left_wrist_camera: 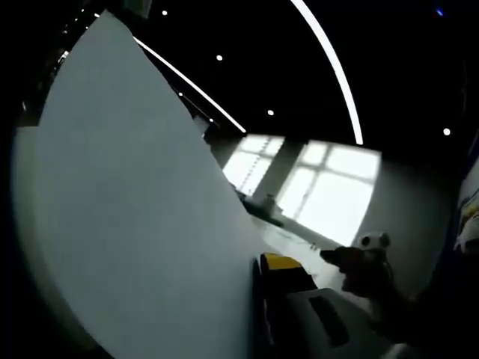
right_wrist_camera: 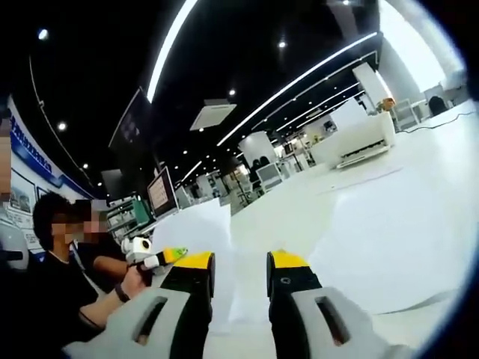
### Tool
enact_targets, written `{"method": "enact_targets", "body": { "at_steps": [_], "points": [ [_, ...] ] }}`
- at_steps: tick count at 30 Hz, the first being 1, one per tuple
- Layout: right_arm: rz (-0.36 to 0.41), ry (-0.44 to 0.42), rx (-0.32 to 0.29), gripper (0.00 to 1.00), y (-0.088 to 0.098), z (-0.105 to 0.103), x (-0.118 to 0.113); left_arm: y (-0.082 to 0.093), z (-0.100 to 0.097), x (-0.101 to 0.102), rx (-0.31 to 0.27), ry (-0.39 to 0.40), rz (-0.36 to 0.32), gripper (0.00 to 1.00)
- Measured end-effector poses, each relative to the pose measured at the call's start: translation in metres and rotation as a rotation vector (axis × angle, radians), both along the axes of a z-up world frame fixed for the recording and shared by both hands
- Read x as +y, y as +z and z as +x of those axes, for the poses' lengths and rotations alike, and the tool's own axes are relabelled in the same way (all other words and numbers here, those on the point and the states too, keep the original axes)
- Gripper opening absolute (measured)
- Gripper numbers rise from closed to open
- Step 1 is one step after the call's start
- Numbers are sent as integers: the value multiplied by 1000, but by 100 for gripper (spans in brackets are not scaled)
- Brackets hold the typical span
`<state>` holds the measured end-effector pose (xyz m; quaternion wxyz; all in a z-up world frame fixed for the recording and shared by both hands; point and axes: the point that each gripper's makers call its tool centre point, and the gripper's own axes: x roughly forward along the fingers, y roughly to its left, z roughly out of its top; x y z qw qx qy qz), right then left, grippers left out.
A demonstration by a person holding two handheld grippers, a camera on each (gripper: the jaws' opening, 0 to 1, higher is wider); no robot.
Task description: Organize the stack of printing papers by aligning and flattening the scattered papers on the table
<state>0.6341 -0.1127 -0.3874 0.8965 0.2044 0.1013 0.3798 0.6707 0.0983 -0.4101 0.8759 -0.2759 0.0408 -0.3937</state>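
Left gripper view: left gripper (left_wrist_camera: pixel 258 299) is clenched on a raised paper sheet (left_wrist_camera: pixel 127 209), which fans up left of the jaws. Right gripper (right_wrist_camera: pixel 241 280) stands released above the white surface (right_wrist_camera: pixel 299 217) — loose sheets (right_wrist_camera: pixel 397 239) lie just beyond. Judgement: lower the sheet flat, edges matched. No readable writing.

A dark ceiling (right_wrist_camera: pixel 247 45) carries long curved light strips (right_wrist_camera: pixel 168 45) and small round spot lamps (right_wrist_camera: pixel 281 44). A square vent panel (right_wrist_camera: pixel 213 114) hangs below it. Bright windows (left_wrist_camera: pixel 325 187) stand at the far end of the hall in the left gripper view. In the right gripper view, display screens (right_wrist_camera: pixel 160 192) stand at left, a white sofa-like unit (right_wrist_camera: pixel 363 142) sits at right, and a seated person (right_wrist_camera: pixel 56 262) in dark clothing appears at lower left. A blue-lettered wall panel (right_wrist_camera: pixel 30 153) runs along the left edge.
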Motion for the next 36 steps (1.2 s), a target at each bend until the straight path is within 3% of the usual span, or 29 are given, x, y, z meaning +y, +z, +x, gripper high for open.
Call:
{"method": "enact_targets", "body": {
  "at_steps": [15, 36],
  "points": [
    [11, -56, -6, 23, 2, 7, -25, 1, -1, 0, 2, 0, -7, 9],
    [11, -69, -6, 24, 1, 8, -28, 0, 1, 2, 1, -1, -6, 9]
  ]
}}
